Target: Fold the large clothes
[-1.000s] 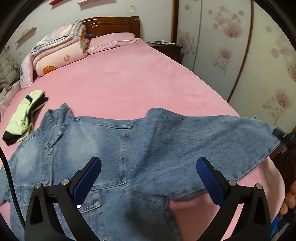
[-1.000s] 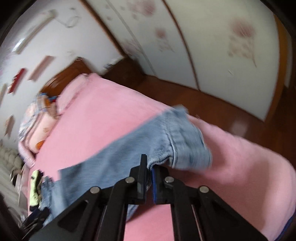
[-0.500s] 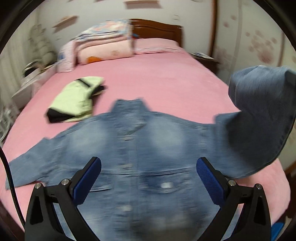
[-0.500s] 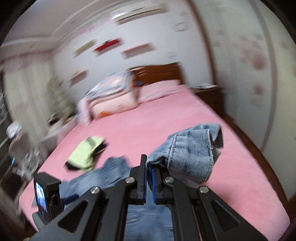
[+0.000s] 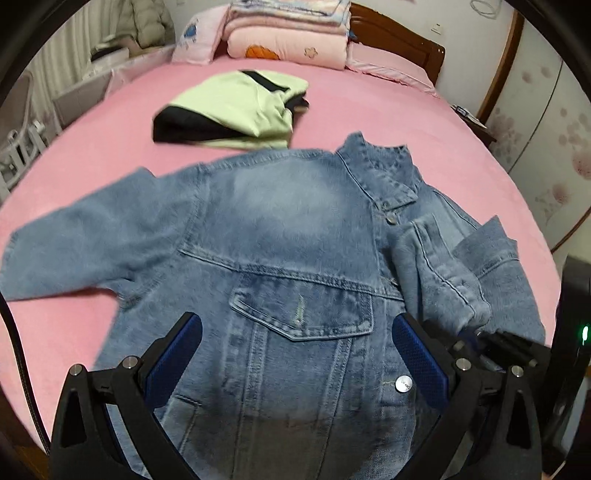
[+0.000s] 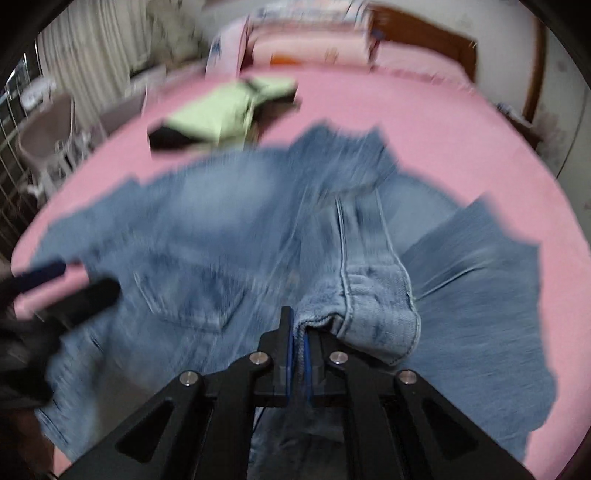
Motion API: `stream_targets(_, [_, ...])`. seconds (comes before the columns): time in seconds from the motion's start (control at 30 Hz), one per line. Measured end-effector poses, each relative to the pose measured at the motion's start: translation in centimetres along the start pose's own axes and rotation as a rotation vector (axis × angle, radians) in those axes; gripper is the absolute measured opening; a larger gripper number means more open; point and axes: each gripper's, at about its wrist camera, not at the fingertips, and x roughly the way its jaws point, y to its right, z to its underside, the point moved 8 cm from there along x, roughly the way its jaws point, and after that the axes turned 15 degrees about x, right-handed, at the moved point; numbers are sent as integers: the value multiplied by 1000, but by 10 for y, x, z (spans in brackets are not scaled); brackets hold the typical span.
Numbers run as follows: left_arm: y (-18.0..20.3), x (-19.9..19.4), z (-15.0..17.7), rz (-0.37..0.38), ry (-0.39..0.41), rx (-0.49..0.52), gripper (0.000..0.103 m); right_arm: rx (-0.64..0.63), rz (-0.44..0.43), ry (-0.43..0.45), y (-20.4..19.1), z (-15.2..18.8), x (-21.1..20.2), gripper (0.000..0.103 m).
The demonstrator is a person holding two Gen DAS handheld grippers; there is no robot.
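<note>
A blue denim jacket (image 5: 288,229) lies front up on the pink bed (image 5: 388,107), collar toward the headboard. Its right sleeve (image 5: 443,266) is folded across the chest. My right gripper (image 6: 297,321) pinches that sleeve's cuff (image 6: 376,295); its jaws are opening slightly with the denim still pressed between the pads. It also shows at the right edge of the left wrist view, right gripper (image 5: 476,338). My left gripper (image 5: 297,325) hovers open over the chest pocket with nothing between its fingers. The jacket's other sleeve (image 5: 74,243) lies spread out to the left.
A folded green and black garment (image 5: 240,107) lies on the bed beyond the jacket. Stacked quilts (image 5: 288,33) and a pillow rest against the wooden headboard (image 5: 399,40). A nightstand (image 5: 469,114) and wardrobe doors stand right; chairs and boxes line the left side.
The right gripper swung the sleeve from the bed's right side in over the jacket front and lowered it. The left gripper shifted sideways over the jacket, staying open.
</note>
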Motion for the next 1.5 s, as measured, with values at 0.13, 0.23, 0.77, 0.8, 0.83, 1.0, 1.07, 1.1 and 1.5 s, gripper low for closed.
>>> stream_targets(0.13, [9,9,-2,83,10,-17,102,-1,-33,17,0,12,-17,32])
stream_targets(0.23, [23,12,-8,150,20,-23,102,40,-58,59,9,10,-47,35])
stream_targets(0.77, [156,15,-19,28,35,451,102,420,28,113,141,39,-102,35])
stream_targets(0.8, [159,20,-18,-8,22,483,102,431,22,109,143,41,-101,35])
stream_targets(0.83, [160,25,-20,-31,8,498,102,445,17,102,147,43,-100,35])
stream_targets(1.0, [160,55,-20,-47,-89,509,72,456,17,101,153,47,-98,35])
stream_targets(1.07, [162,65,-21,-1,-121,502,40,458,16,107,155,47,-99,35])
stream_targets(1.1, [163,70,-22,30,-144,490,21,457,19,110,156,48,-99,35])
stream_targets(1.5, [116,29,-88,217,44,243,15,455,196,119,207,56,-81,35])
